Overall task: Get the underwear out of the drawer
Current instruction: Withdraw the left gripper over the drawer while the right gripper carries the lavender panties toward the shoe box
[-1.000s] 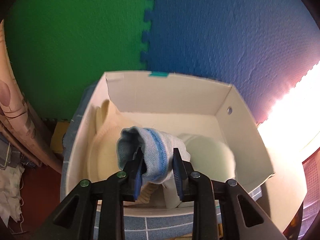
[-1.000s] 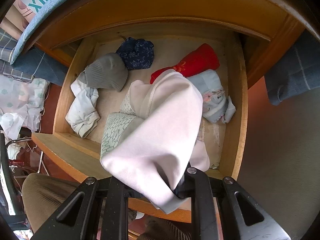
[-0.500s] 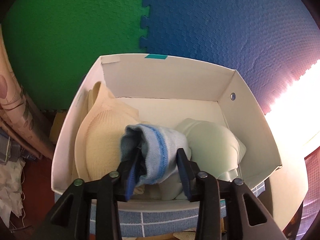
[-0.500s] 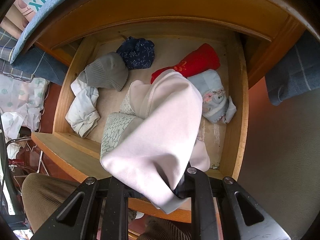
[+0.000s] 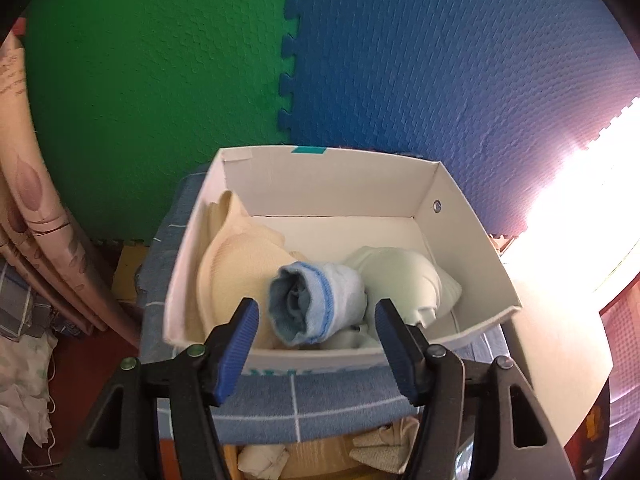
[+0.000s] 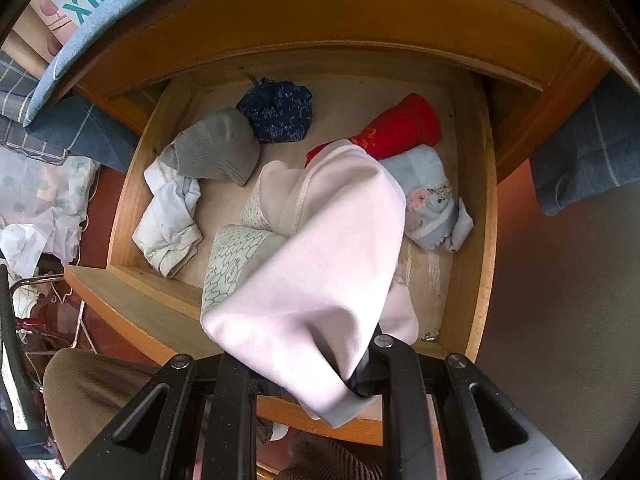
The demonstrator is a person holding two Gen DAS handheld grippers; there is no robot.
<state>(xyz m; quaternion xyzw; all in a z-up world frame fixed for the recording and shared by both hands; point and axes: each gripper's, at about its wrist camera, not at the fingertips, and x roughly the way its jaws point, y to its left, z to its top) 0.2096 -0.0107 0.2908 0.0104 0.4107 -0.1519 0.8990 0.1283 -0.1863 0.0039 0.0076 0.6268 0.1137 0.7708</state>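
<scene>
The wooden drawer [image 6: 472,208] stands open from above; bare floor shows mid-drawer between the grey bundle [image 6: 218,148] and red roll [image 6: 404,128]. A hanging pale garment [image 6: 320,264] blocks its front centre.

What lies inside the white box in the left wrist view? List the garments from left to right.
Cream padded garment → rolled light blue garment → pale green padded garment, all inside the white box.
</scene>
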